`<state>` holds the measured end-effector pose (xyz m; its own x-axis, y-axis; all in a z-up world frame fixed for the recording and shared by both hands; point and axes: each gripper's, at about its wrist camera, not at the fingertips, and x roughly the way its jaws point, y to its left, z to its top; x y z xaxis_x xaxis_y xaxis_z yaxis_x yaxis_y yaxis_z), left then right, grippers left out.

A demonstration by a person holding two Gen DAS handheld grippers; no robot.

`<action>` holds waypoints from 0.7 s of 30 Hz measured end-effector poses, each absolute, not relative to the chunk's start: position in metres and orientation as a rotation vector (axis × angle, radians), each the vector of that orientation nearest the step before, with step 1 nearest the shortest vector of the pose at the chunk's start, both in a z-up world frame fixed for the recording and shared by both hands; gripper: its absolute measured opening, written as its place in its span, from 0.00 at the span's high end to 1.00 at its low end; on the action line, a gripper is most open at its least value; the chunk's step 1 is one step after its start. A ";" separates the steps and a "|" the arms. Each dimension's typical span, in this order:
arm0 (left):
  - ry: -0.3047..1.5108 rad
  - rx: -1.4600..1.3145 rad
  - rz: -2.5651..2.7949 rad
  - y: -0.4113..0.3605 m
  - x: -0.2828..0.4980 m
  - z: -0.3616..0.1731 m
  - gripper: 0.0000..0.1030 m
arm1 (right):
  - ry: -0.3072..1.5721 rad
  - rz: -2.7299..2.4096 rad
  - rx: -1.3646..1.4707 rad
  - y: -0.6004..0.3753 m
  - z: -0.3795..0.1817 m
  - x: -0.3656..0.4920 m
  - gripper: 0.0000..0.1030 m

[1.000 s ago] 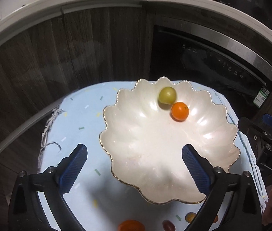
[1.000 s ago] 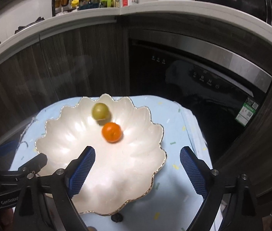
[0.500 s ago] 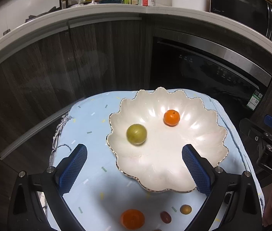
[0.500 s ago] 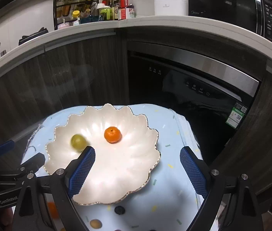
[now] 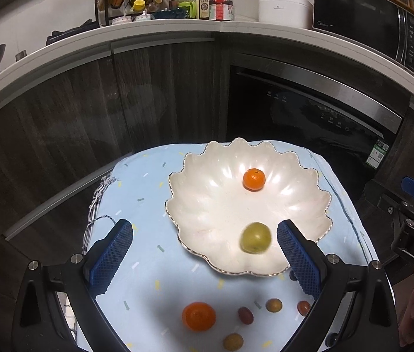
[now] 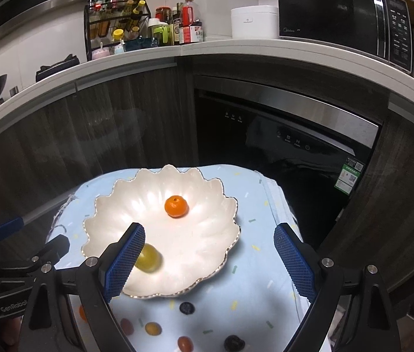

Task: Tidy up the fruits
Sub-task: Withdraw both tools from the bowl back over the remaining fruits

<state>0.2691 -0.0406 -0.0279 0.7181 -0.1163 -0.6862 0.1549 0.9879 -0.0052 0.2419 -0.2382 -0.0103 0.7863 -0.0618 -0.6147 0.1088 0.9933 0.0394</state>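
Note:
A white scalloped bowl [image 5: 207, 205] [image 6: 207, 249] sits on a light blue cloth. It holds a small orange [image 5: 254, 179] [image 6: 176, 206] and a blurred green fruit [image 5: 255, 237] [image 6: 148, 258] near its front. My left gripper [image 5: 205, 253] is open and empty, above the bowl's front left. My right gripper [image 6: 209, 256] is open and empty, above the bowl's front right. In front of the bowl lie a larger orange [image 5: 198, 316], red and yellow small fruits [image 5: 245, 314] [image 6: 152, 328] and dark ones [image 6: 187, 308].
The cloth [image 5: 148, 211] covers a small table in front of dark kitchen cabinets [image 5: 148, 94] and a built-in black appliance [image 6: 280, 146]. The counter above holds bottles, a rack, a white cooker and a microwave [image 6: 344, 17].
Both grippers have pulled back and up from the bowl. The green fruit has rolled from the bowl's far side to its near side. The orange has settled near the back.

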 end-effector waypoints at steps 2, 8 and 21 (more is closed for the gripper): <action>0.752 0.054 -0.152 -0.041 0.265 -0.027 0.02 | 0.659 -0.093 0.077 -0.239 -0.010 0.238 0.12; 0.741 0.065 -0.156 -0.044 0.247 -0.024 0.02 | 0.653 -0.099 0.076 -0.240 -0.007 0.223 0.12; 0.730 0.081 -0.167 -0.048 0.210 -0.026 0.02 | 0.636 -0.116 0.088 -0.242 -0.011 0.181 0.12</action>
<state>0.2103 -0.0477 -0.0265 0.7328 -0.1232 -0.6692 0.1796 0.9836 0.0155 0.1809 -0.2416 -0.0109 0.7982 -0.0807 -0.5970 0.1346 0.9898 0.0462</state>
